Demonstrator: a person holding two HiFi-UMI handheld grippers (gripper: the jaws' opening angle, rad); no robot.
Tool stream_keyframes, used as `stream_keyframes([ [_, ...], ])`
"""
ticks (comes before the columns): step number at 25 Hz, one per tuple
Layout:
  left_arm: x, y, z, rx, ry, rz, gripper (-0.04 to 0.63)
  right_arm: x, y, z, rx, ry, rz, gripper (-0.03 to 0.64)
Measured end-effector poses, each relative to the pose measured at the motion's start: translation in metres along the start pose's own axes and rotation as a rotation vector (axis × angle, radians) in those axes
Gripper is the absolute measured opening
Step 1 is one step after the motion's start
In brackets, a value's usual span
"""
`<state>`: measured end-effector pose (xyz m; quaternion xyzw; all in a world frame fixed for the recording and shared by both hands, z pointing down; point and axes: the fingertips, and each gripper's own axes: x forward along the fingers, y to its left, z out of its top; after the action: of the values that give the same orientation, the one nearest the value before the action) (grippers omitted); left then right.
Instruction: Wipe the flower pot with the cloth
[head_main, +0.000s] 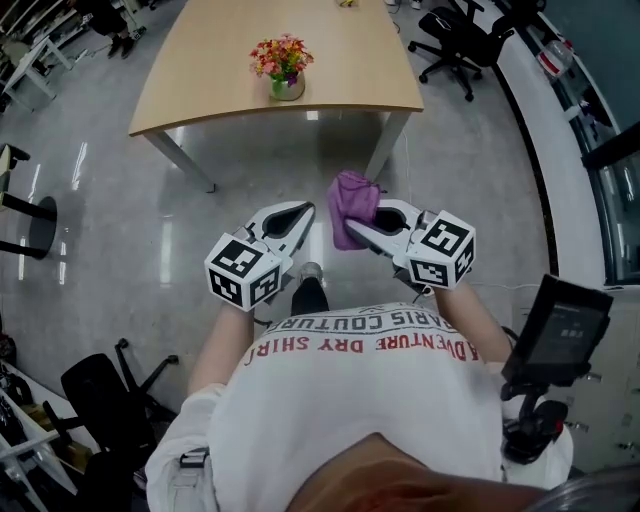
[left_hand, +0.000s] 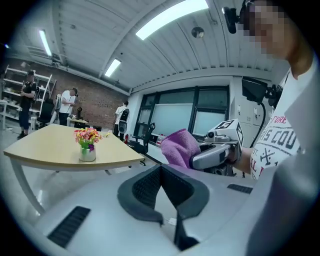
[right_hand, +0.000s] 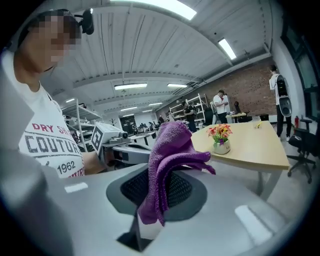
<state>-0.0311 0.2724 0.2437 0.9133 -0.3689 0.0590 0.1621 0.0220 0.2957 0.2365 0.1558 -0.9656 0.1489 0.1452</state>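
Note:
A small pale flower pot (head_main: 286, 87) with red, orange and pink flowers stands near the front edge of a light wooden table (head_main: 200, 70); it also shows as the pot (left_hand: 87, 153) and the pot (right_hand: 221, 146). My right gripper (head_main: 352, 231) is shut on a purple cloth (head_main: 352, 205), which bunches above its jaws as the cloth (right_hand: 170, 160). My left gripper (head_main: 303, 213) is shut with nothing in it, beside the right one. Both are held in front of the person's chest, well short of the table.
Shiny grey floor lies between me and the table. Black office chairs (head_main: 455, 40) stand at the back right, another chair base (head_main: 110, 385) at the lower left. A black screen on a stand (head_main: 555, 335) is at the right. People stand by distant shelves (left_hand: 30, 100).

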Motion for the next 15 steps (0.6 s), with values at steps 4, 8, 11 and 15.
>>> stream_keyframes([
  [4,-0.049,-0.12,-0.028,0.011,-0.018,0.028,0.002,-0.076,0.098,-0.042,0.006,-0.029,0.024,0.043],
  [8,-0.101,-0.22,-0.034,0.057,-0.026,0.04,0.002,-0.134,0.178,-0.059,-0.01,-0.043,0.027,0.043],
  [11,-0.124,-0.272,-0.032,0.078,-0.027,0.044,0.002,-0.168,0.22,-0.059,-0.019,-0.074,0.046,0.043],
  [15,-0.17,-0.305,-0.03,0.1,-0.054,0.055,0.002,-0.186,0.281,-0.058,-0.09,-0.089,0.066,0.043],
])
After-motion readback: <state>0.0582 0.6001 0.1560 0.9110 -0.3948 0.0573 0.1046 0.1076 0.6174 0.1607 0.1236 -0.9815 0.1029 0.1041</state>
